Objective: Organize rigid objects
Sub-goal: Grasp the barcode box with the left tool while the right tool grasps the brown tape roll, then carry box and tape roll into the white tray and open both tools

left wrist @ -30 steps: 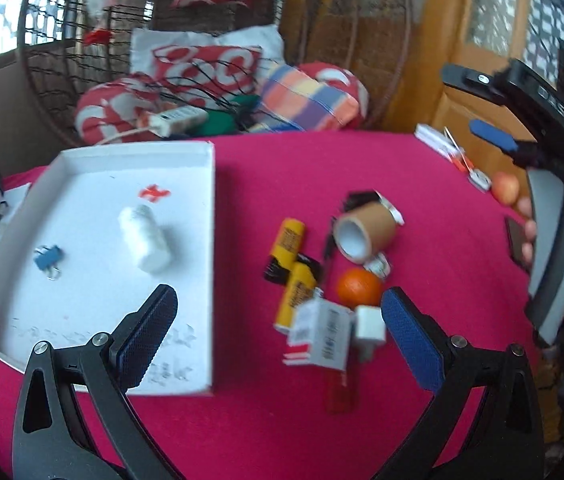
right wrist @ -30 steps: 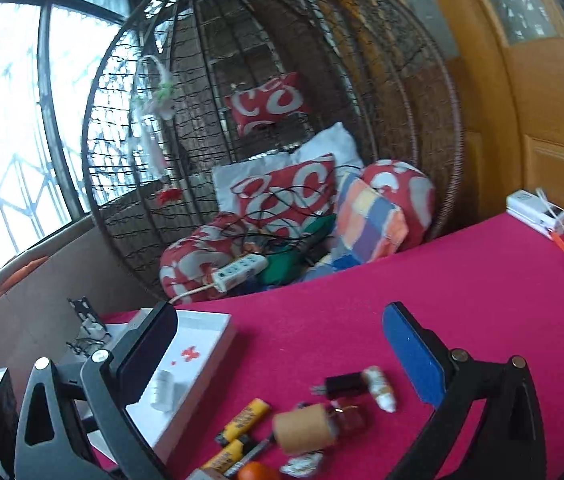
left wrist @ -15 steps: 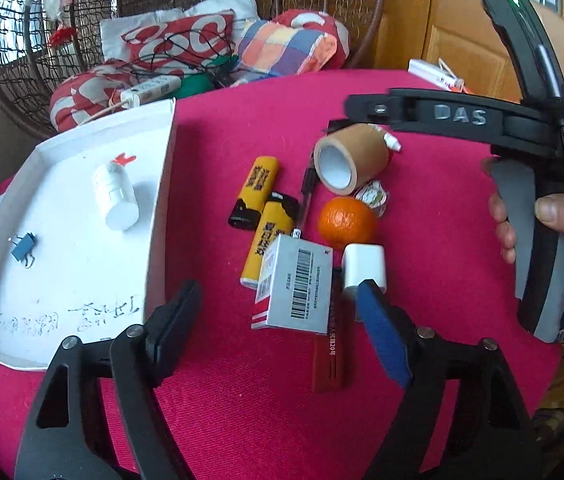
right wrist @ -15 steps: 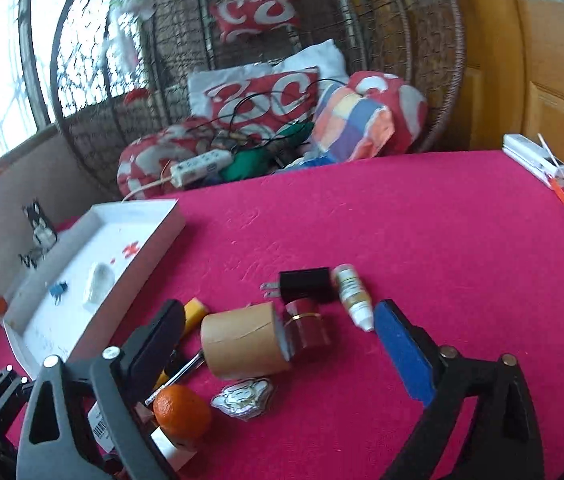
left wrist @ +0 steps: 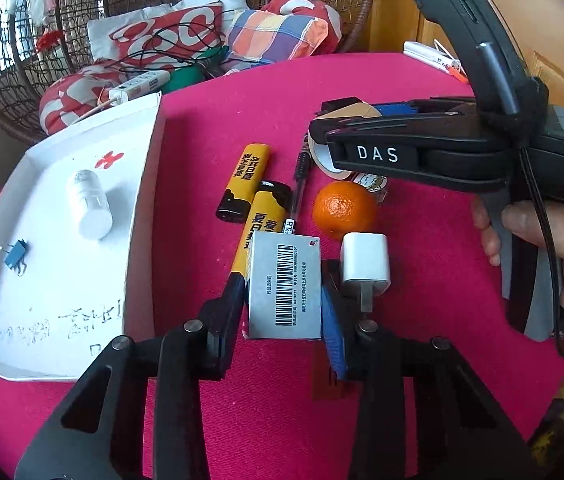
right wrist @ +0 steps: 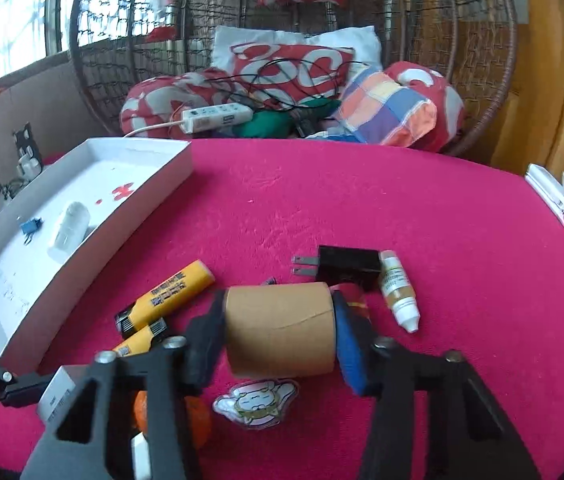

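Note:
On the red tablecloth, a grey barcode box (left wrist: 284, 288) sits between the jaws of my left gripper (left wrist: 282, 310). The jaws are closing and both pads touch its sides. A brown cardboard tube (right wrist: 280, 328) lies sideways between the closing jaws of my right gripper (right wrist: 280, 334), a pad on each end. Seen from the left wrist, the right gripper (left wrist: 358, 120) covers most of the tube (left wrist: 322, 162). Nearby lie two yellow tubes (left wrist: 248, 178), a pen (left wrist: 298, 184), an orange (left wrist: 344, 210) and a white charger (left wrist: 364, 260).
A white tray (left wrist: 144, 184) at the left holds a white bottle (left wrist: 88, 200) and a blue clip (left wrist: 16, 258). Behind the tube lie a black plug (right wrist: 346, 266), a dropper bottle (right wrist: 396, 288) and a sticker (right wrist: 256, 400). A wicker chair with cushions (right wrist: 294, 68) stands beyond the table.
Both grippers have come down to the table. The left jaws narrowed from wide open onto the barcode box, and the right jaws narrowed onto the cardboard tube.

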